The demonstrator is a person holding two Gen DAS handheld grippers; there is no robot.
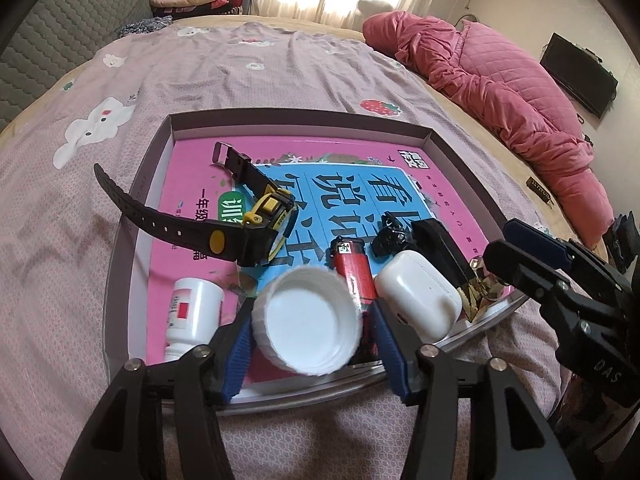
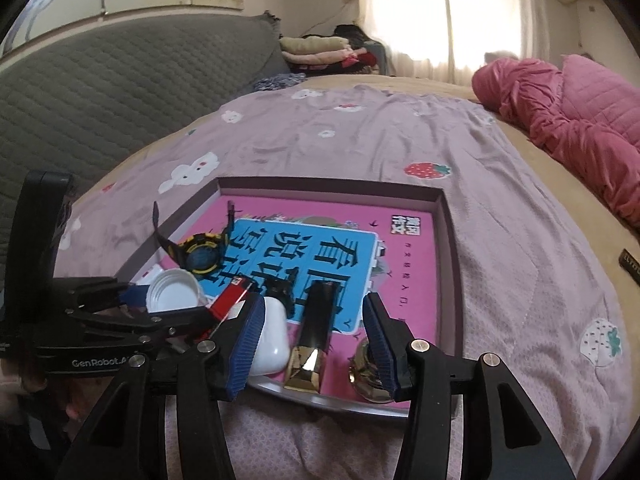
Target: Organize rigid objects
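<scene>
A shallow box tray lined with a pink and blue book lies on the bed. In it are a black and yellow watch, a white pill bottle, a red lighter, a white earbud case, a black and gold lipstick tube and a gold cap. My left gripper is shut on a white bottle cap, open side up, above the tray's near edge. My right gripper is open, its fingers either side of the lipstick tube.
The tray rests on a lilac bedsheet with cartoon prints. A pink quilt is heaped at the right. A grey padded headboard and folded clothes stand beyond. A small dark bar lies on the bed at the right.
</scene>
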